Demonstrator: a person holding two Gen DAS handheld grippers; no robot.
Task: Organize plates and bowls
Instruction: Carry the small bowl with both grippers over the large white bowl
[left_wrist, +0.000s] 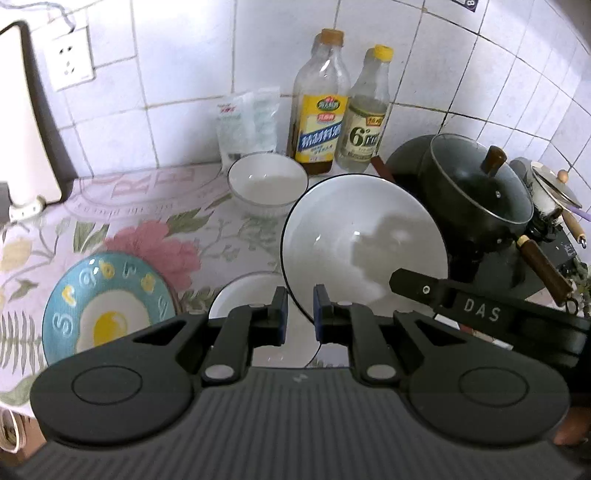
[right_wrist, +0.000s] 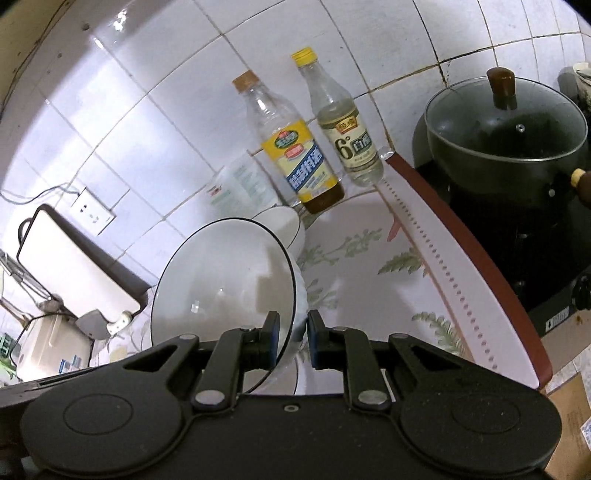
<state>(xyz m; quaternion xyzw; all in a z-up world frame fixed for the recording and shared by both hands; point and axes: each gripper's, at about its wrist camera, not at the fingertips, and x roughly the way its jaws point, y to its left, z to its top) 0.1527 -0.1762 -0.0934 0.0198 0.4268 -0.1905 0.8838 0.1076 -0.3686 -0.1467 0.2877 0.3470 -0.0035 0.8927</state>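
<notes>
- Left claw (left_wrist: 300, 314) is clamped on the near rim of the big white bowl (left_wrist: 364, 240), which tilts up ahead of it
- Right claw (right_wrist: 293, 338) pinches the same bowl's (right_wrist: 225, 280) rim from the other side
- Small white bowl (left_wrist: 267, 182) stands beyond the left claw, near two bottles (left_wrist: 321, 110)
- Egg-patterned plate (left_wrist: 107, 306) lies to its left on the floral cloth (left_wrist: 147, 214)
- Another white dish (left_wrist: 251, 295) sits just under the left claw

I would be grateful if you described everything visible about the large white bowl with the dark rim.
The large white bowl is glossy, looks ceramic, and has a thin dark line round its rim. It looks empty, with reflections inside. It is tilted, raised off the floral cloth, opening toward the cameras. The left gripper and the right gripper each pinch its rim on opposite sides. A smaller white bowl stands behind it, and another white dish lies below it.
</notes>
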